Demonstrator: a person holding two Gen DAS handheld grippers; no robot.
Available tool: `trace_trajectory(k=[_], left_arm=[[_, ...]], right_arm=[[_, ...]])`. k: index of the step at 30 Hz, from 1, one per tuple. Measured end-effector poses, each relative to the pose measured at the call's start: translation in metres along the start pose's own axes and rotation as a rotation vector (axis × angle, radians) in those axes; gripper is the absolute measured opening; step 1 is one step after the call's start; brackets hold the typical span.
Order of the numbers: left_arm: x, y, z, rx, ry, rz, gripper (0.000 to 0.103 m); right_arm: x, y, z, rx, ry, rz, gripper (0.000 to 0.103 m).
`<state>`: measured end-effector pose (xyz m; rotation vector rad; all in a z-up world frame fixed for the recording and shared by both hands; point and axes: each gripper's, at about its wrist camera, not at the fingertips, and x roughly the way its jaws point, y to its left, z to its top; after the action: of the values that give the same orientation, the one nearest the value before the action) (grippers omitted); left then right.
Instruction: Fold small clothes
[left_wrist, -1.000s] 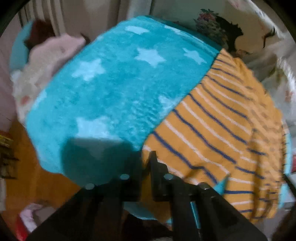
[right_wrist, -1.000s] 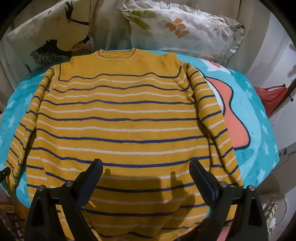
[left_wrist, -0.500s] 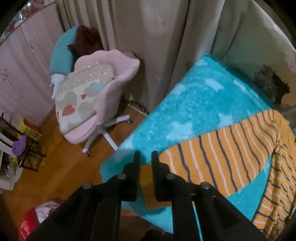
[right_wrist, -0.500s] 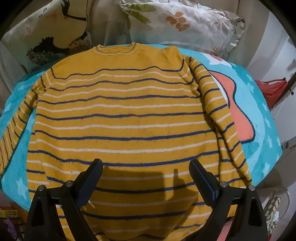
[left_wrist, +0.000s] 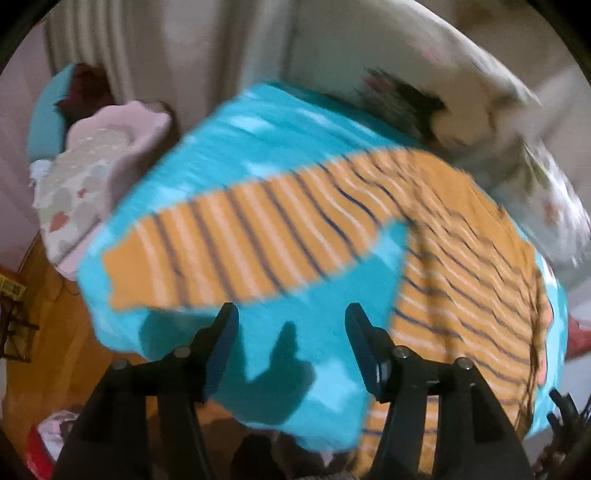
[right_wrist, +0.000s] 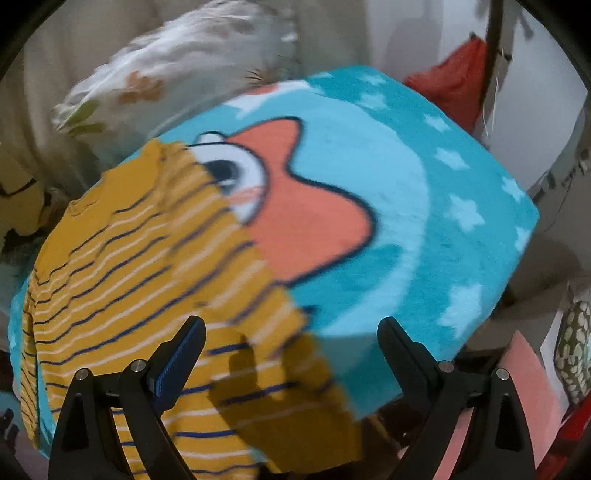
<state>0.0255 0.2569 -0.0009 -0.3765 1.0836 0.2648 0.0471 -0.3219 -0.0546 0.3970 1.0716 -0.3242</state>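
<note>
A yellow sweater with blue and white stripes (left_wrist: 461, 251) lies flat on a turquoise blanket (left_wrist: 314, 325). Its left sleeve (left_wrist: 236, 240) is spread out sideways toward the blanket's left edge. My left gripper (left_wrist: 291, 325) is open and empty, above the blanket just below that sleeve. In the right wrist view the sweater (right_wrist: 122, 280) fills the left half, and its right sleeve (right_wrist: 251, 266) runs down along its body. My right gripper (right_wrist: 291, 339) is open and empty, above the sleeve's cuff end. Both views are blurred by motion.
The blanket has an orange fish picture (right_wrist: 306, 210) to the right of the sweater. Pillows (right_wrist: 177, 88) lie at the far end. A pink chair (left_wrist: 96, 162) stands on the wooden floor (left_wrist: 62, 350) to the left. A red bag (right_wrist: 458, 85) hangs at the far right.
My left gripper has opened and let go of the left sleeve, which now lies spread out on the blanket. My right gripper has swung to the right, toward the right sleeve.
</note>
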Motion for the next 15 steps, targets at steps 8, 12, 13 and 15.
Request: trace_trajectory(k=[8, 12, 13, 15], left_arm=[[0.011, -0.093, -0.046, 0.092, 0.08, -0.025, 0.059], [0.004, -0.121, -0.056, 0.104, 0.063, -0.029, 0.059], [0.001, -0.127, -0.059, 0.104, 0.053, -0.029, 0.059], [-0.004, -0.133, -0.062, 0.101, 0.041, -0.026, 0.059]], right_arm=[[0.034, 0.002, -0.025, -0.233, 0.09, 0.103, 0.061], [0.039, -0.018, -0.01, -0.261, 0.126, 0.158, 0.011], [0.035, -0.029, 0.003, -0.26, 0.099, 0.127, 0.01], [0.024, -0.055, 0.037, -0.257, 0.012, 0.018, 0.01]])
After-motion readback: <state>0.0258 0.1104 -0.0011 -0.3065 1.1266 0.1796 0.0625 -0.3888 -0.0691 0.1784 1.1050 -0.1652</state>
